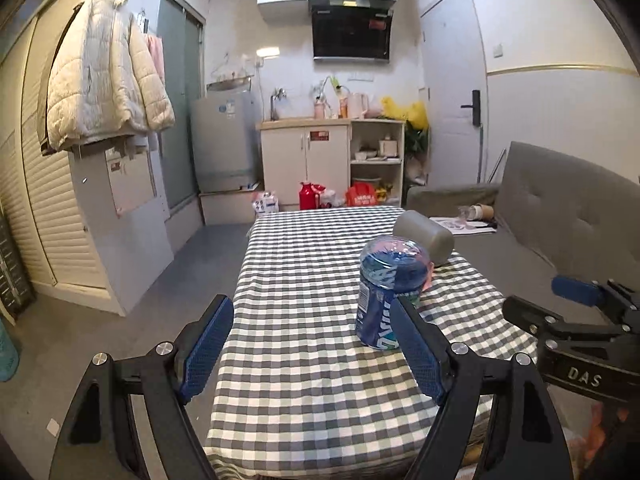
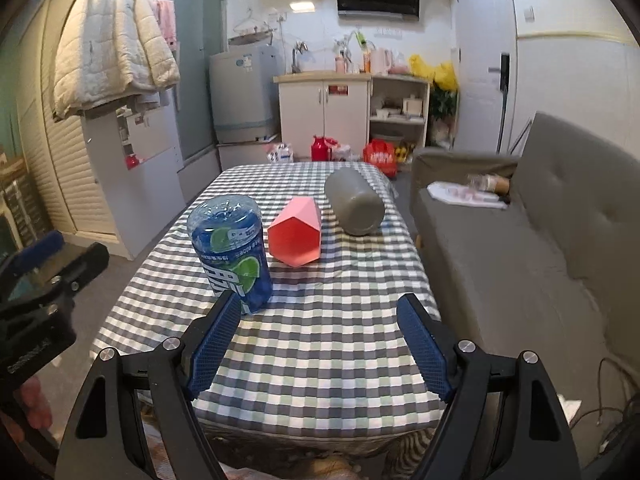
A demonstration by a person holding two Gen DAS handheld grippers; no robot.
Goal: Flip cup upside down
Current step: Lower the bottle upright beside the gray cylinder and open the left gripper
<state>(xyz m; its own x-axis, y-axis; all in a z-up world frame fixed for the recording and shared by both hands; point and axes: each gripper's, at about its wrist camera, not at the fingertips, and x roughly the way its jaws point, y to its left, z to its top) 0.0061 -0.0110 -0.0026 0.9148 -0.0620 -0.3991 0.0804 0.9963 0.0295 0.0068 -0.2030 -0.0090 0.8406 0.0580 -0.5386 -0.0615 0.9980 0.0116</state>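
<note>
While both the left gripper point(image 1: 312, 344) and the right gripper point(image 2: 320, 344) hang wide and empty at 6 o'clock, the approach seems unstarted: the pink hexagonal cup point(image 2: 295, 237), at 12 o'clock from the right one, lies sideways on the checked tablecloth point(image 2: 320, 344) between the blue bottle point(image 2: 232, 248) and gray tumbler point(image 2: 354, 207), so 1 gripper must reach and clamp it.

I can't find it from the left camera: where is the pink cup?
In the right wrist view the pink cup lies on its side mid-table, between the blue bottle on its left and the grey cup on its right.
</note>
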